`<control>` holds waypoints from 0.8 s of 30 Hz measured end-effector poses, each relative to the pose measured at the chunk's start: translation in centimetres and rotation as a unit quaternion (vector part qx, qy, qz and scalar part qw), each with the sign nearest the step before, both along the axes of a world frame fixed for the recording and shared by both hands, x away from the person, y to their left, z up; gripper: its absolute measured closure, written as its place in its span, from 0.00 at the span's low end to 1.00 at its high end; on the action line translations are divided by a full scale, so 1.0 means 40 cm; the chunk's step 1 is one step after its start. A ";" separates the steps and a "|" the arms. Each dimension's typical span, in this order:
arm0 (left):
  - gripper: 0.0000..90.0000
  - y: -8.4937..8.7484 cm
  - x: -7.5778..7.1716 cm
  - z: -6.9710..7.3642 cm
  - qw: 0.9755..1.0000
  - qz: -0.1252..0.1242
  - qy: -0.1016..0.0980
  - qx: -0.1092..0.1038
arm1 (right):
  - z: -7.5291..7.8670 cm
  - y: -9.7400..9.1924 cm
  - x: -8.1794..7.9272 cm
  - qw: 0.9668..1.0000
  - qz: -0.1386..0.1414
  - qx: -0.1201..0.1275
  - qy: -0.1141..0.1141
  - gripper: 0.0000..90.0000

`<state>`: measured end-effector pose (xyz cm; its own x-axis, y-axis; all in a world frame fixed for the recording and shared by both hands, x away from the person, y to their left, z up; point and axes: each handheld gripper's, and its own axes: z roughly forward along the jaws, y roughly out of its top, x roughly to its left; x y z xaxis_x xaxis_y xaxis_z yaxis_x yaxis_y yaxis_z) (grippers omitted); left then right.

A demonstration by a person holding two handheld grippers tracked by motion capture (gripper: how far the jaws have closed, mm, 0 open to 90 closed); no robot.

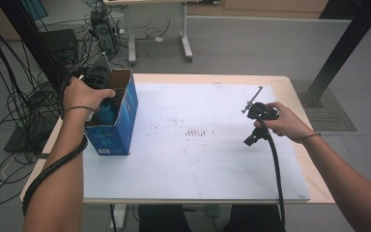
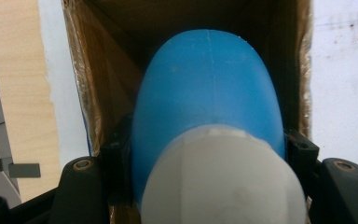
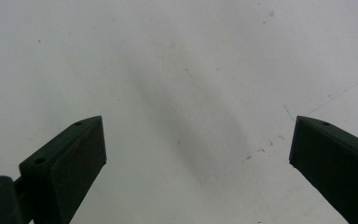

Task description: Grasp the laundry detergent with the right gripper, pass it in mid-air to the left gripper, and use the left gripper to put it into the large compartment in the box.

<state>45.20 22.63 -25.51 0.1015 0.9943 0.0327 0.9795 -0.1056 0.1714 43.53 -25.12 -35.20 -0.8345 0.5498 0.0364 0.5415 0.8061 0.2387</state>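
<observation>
A blue bottle point(image 2: 209, 88) with a white cap point(image 2: 223, 182) is clamped between the jaws of my left gripper point(image 2: 209, 149), cap end nearest the camera. The bottle's far end points down into an open blue cardboard box point(image 2: 98, 84). In the high view the box point(image 1: 123, 123) stands at the left of the table, and my left gripper point(image 1: 104, 107) reaches into its top with the bottle point(image 1: 108, 114). My right gripper point(image 1: 252, 137) hovers over the right side of the white mat. Its jaws point(image 3: 198, 140) stand wide apart with nothing between them.
A white mat point(image 1: 193, 159) covers most of the wooden table point(image 1: 314, 183). The box sits on the mat's left edge, close to the table's left side. Cables and equipment lie on the floor to the left, and another table's legs point(image 1: 186, 43) stand behind.
</observation>
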 end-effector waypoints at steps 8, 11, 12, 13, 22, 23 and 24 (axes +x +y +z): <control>0.42 0.008 -0.003 -0.027 1.000 0.004 0.001 -0.014 | -0.001 -0.002 0.000 1.000 0.000 0.000 0.002 0.04; 0.42 0.009 -0.003 -0.039 1.000 0.003 0.004 -0.012 | -0.002 -0.002 0.000 1.000 -0.001 0.001 0.003 0.04; 0.42 0.009 -0.003 -0.040 1.000 0.005 0.001 -0.013 | -0.002 -0.001 0.000 1.000 -0.002 0.000 0.005 0.04; 0.42 0.009 -0.003 -0.040 1.000 0.007 -0.002 -0.014 | -0.002 -0.001 -0.001 1.000 -0.002 0.001 0.005 0.04; 0.42 0.011 -0.003 -0.044 1.000 0.007 -0.001 -0.015 | -0.001 -0.003 -0.001 1.000 -0.002 0.002 0.005 0.04; 0.42 0.010 -0.003 -0.044 1.000 0.006 -0.001 -0.015 | -0.002 -0.003 -0.001 1.000 -0.002 0.001 0.005 0.04; 0.42 0.010 -0.003 -0.044 1.000 0.005 -0.001 -0.014 | -0.001 -0.004 -0.002 1.000 -0.004 0.001 0.006 0.04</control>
<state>45.09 23.02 -27.28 0.0907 0.9959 0.0043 0.9803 -0.0900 0.1759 43.45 -25.26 -35.23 -0.8294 0.5566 0.0478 0.5511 0.8011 0.2335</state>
